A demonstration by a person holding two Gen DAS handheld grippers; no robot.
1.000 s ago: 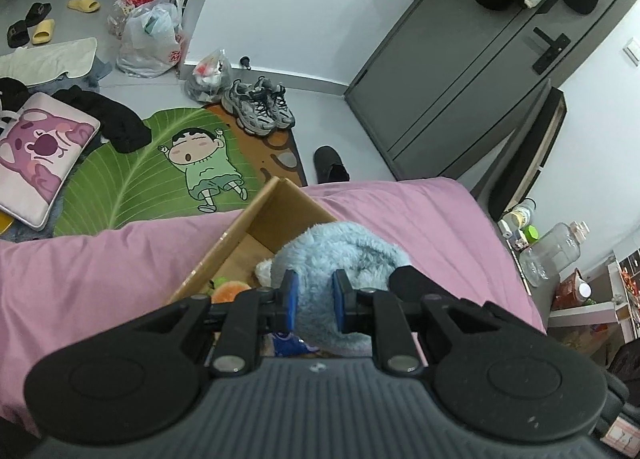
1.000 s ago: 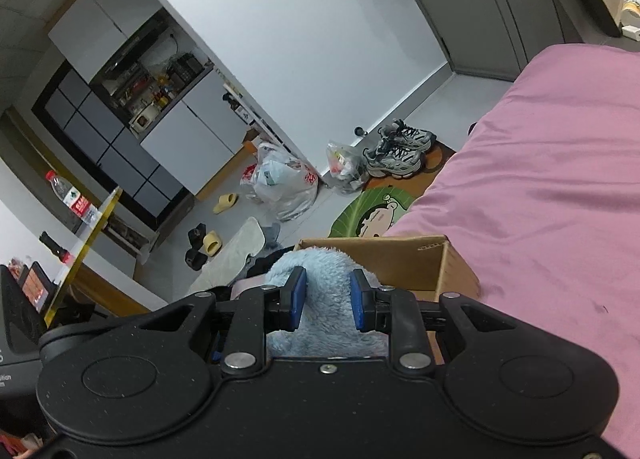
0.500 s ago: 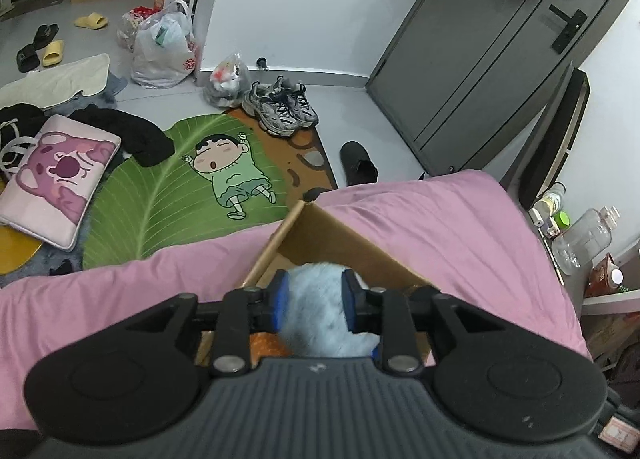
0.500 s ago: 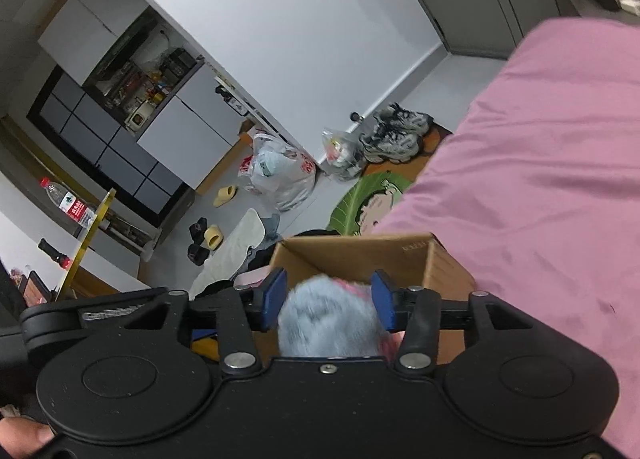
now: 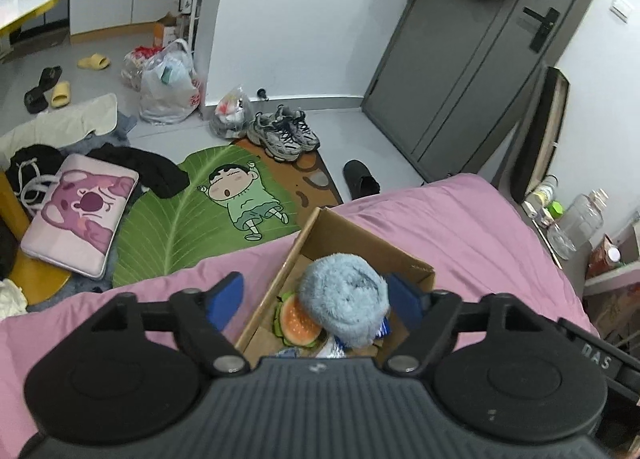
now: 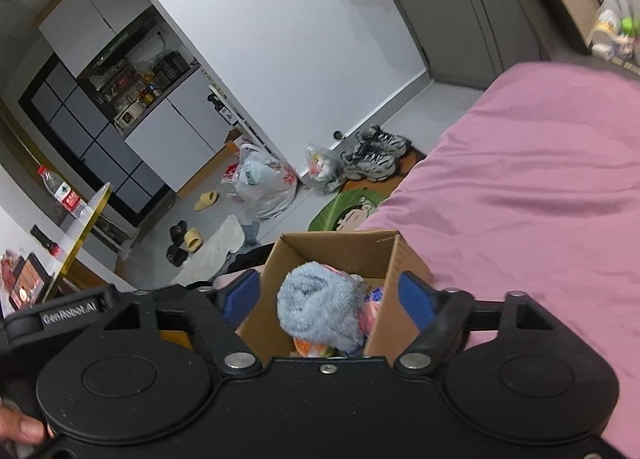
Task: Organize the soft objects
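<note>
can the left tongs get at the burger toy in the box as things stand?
Probably, but not cleanly. The burger toy lies in the box half under the blue fluffy toy, which crowds it. The left tongs are open above.

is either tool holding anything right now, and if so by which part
Nothing is held. The left tool and right tool have just been opening; their pads stand clear of the blue plush, which rests in the cardboard box.

Left gripper point(image 5: 316, 299) fingers point(image 5: 226, 295) have just been opening and stand clear of the fluffy blue plush toy point(image 5: 344, 305). The toy rests inside the cardboard box point(image 5: 360, 237) beside a plush hamburger point(image 5: 298, 319), on the pink bed point(image 5: 460, 227).
</note>
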